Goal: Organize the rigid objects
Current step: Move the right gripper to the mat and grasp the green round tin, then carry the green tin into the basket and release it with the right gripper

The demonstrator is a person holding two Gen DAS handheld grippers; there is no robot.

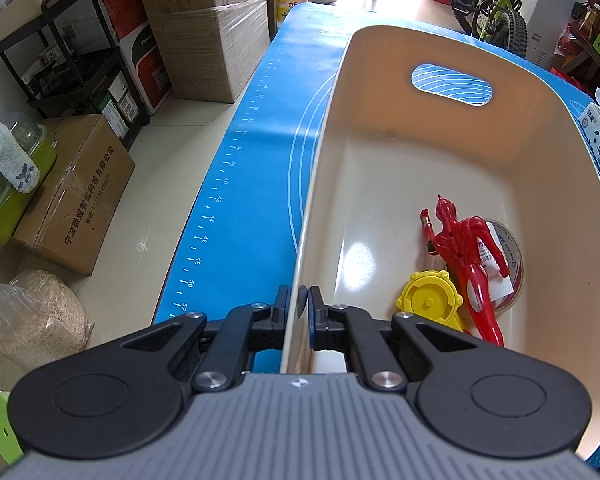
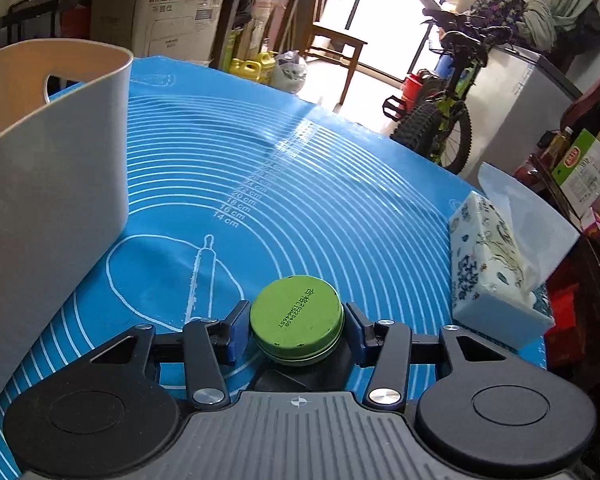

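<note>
My left jaws (image 1: 302,304) are clamped on the near wall of the cream bin (image 1: 380,40), one pad outside the wall and one inside, the rim pinched between them. The bin stands on the blue mat (image 1: 244,184) that covers the worktop. Inside it, toward the right of the floor, lie a red toy figure (image 1: 466,256), a yellow round piece (image 1: 430,300) just beside its legs, and a roll of tape (image 1: 512,256) partly under the figure. The rest of the bin's floor is bare and glossy.

My right jaws (image 2: 296,320) sit low over the mat (image 2: 300,184) with a small green tin (image 2: 296,312) between them. The tin lies flat on the mat, lid up, with dark printed lettering across the top. The left pad is at the tin's side with a thin gap, the right pad stands just beside the other side, also apart; I am not yet gripping it. The bin (image 2: 52,184) rises at the left in this view, near the tin but not touching. A patterned tissue box (image 2: 488,264) rests on the mat at the right, well clear of the tin.
</note>
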